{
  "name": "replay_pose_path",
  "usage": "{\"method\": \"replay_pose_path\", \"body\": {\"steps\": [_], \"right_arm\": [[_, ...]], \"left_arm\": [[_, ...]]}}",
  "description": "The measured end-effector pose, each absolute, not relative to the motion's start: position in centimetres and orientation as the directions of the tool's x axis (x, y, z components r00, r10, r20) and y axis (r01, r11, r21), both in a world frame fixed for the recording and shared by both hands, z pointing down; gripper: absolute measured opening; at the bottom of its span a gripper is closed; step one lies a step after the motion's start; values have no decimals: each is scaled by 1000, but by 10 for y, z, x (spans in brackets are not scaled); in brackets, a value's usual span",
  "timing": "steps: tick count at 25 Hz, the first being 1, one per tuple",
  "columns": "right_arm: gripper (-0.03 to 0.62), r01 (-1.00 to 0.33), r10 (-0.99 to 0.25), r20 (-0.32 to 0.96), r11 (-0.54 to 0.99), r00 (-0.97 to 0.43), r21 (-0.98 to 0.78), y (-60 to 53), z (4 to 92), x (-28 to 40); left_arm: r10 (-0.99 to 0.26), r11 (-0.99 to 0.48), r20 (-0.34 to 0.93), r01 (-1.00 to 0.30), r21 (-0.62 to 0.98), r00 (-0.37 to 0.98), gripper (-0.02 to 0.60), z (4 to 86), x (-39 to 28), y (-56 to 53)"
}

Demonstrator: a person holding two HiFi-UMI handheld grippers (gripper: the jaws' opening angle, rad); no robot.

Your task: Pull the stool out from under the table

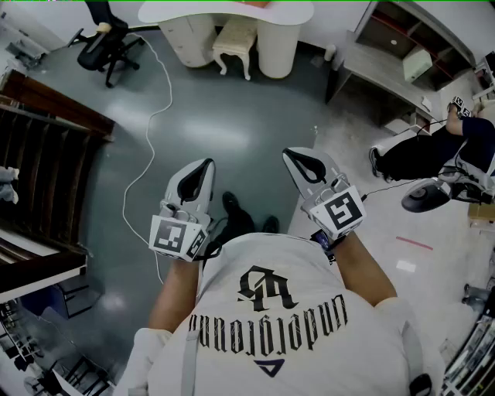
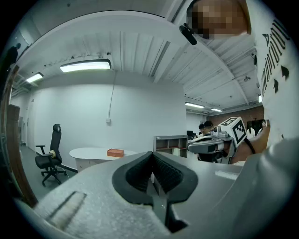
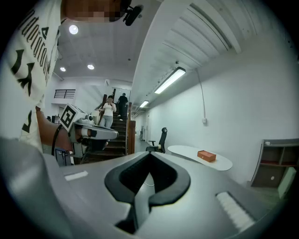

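Observation:
A cream stool (image 1: 234, 40) with curved legs stands tucked between the pedestals of a white rounded table (image 1: 298, 14) at the far end of the room. The person holds both grippers at chest height, several steps short of it. My left gripper (image 1: 203, 165) is shut with nothing in it, and my right gripper (image 1: 298, 155) is also shut and empty. In the left gripper view the shut jaws (image 2: 153, 162) point toward the table (image 2: 93, 153), which carries an orange box (image 2: 115, 152). The right gripper view shows its shut jaws (image 3: 148, 164) and the same table (image 3: 201, 158).
A black office chair (image 1: 108, 42) stands left of the table, and a white cable (image 1: 155, 116) trails over the grey floor. A dark wooden staircase (image 1: 39, 155) runs along the left. A grey shelf unit (image 1: 402, 46) and a seated person (image 1: 441, 151) are at the right.

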State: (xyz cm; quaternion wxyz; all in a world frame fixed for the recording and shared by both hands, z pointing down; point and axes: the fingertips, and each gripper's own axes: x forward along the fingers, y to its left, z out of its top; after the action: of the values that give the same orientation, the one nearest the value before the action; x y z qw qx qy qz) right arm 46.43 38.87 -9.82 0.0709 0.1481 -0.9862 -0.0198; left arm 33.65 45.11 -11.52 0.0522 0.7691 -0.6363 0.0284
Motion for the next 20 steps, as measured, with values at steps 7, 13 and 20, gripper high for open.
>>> {"method": "replay_pose_path", "body": {"steps": [7, 13, 20], "right_arm": [[2, -281, -285, 157, 959, -946, 45, 379, -97, 446], [2, -283, -287, 148, 958, -947, 48, 367, -96, 418], [2, -291, -295, 149, 955, -944, 52, 344, -102, 358]], "left_arm": [[-977, -181, 107, -982, 51, 185, 8, -114, 323, 440], [-978, -176, 103, -983, 55, 181, 8, -109, 297, 429], [-977, -191, 88, -980, 58, 196, 8, -111, 241, 402]]}}
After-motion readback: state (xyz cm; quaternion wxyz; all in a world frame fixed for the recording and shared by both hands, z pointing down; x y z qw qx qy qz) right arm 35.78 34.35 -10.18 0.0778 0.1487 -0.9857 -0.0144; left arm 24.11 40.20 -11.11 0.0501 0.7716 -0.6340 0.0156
